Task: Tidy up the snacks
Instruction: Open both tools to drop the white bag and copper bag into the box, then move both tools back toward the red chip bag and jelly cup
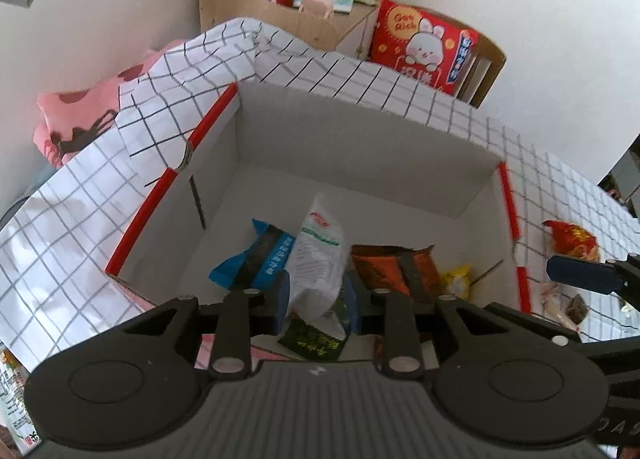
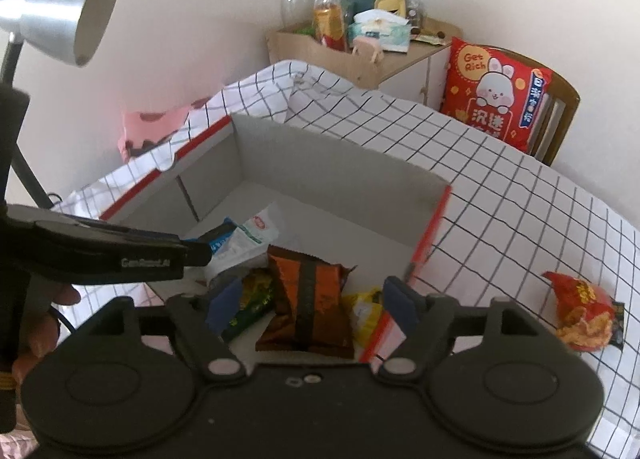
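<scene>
Beside box (image 2: 336, 155): red snack bag (image 2: 582, 315) on checked cloth (image 2: 520, 219).

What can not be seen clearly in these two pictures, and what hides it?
- Left wrist view: the lower end of the white packet sits behind the left gripper.
- Right wrist view: the green packet in the box is partly behind the right gripper finger.
- Both views: the print on the red snack bag is too blurred to read.

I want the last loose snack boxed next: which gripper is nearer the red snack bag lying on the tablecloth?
Right. The right gripper hovers open over the box's right edge, beside the red snack bag; the left gripper holds a white packet over the box's middle.
</scene>
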Tool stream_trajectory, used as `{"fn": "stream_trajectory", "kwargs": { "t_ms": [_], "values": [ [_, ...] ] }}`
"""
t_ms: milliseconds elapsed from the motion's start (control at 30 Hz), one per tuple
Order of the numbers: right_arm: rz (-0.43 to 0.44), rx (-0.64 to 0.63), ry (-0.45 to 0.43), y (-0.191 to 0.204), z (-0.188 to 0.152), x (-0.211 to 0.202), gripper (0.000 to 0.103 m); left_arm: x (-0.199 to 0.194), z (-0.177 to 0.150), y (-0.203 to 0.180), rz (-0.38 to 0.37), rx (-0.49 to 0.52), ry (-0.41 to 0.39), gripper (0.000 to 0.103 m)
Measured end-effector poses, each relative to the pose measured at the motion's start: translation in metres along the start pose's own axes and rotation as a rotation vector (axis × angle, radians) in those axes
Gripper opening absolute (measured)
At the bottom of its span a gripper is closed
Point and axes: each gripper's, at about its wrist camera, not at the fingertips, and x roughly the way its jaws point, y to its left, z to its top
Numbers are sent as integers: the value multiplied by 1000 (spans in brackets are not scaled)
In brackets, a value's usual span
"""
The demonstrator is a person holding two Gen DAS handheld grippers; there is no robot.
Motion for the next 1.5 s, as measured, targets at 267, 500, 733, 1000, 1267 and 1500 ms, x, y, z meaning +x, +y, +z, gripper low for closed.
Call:
{"fn": "stream_trajectory", "kwargs": {
  "t_ms": [267, 500, 733, 1000, 1267, 1500],
  "values": [
    [-16, 59, -61, -26, -10, -42, 93, -31, -5, -30, -62, 13, -70, 63],
    [-34, 122, -115, -58, -25, -82, 102, -51, -9, -69, -140, 54, -125, 75],
    [-108, 197, -149, -95, -52, -111, 103, -46, -17, -114, -217, 71, -116, 81],
    [-250, 324, -157, -159, -97, -134, 103, -26, -22, -183, -247, 127, -88, 81],
    [-405, 447, -158, -230, -135, -149, 103, 11, -19, -252, -206, 144, -56, 81],
    [-491, 518, -126, -286, -154, -137, 100, 49, -16, -304, -193, 169, -28, 81]
  ]
}}
